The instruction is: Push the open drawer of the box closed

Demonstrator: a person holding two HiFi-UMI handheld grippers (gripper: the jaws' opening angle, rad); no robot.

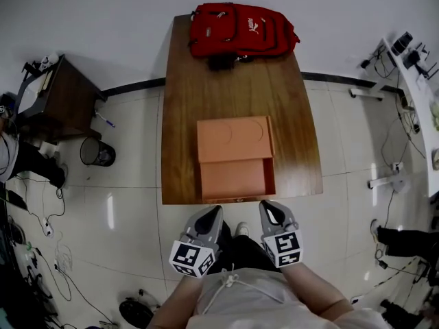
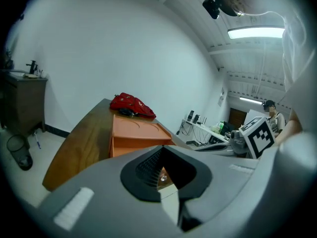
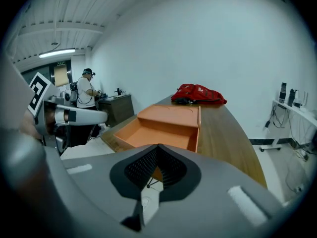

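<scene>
Left gripper (image 1: 214, 213): jaws closed tip to tip, nothing held, hanging just off the near edge of the table (image 1: 182, 115). Orange box (image 1: 233, 138) sits mid-table, its drawer (image 1: 235, 178) pulled out toward the near edge. Right gripper (image 1: 269, 208): jaws also closed, empty, close to the drawer's near-right corner; can't tell if it's touching. In both gripper views the gripper's own body hides the drawer front.

We count one brown wooden table (image 1: 186, 101), one orange box (image 1: 233, 139) with one open drawer (image 1: 235, 179), one red fabric backpack (image 1: 240, 29), one round black bin (image 1: 97, 153), and two grey grippers: left gripper (image 1: 213, 212), right gripper (image 1: 268, 208).
</scene>
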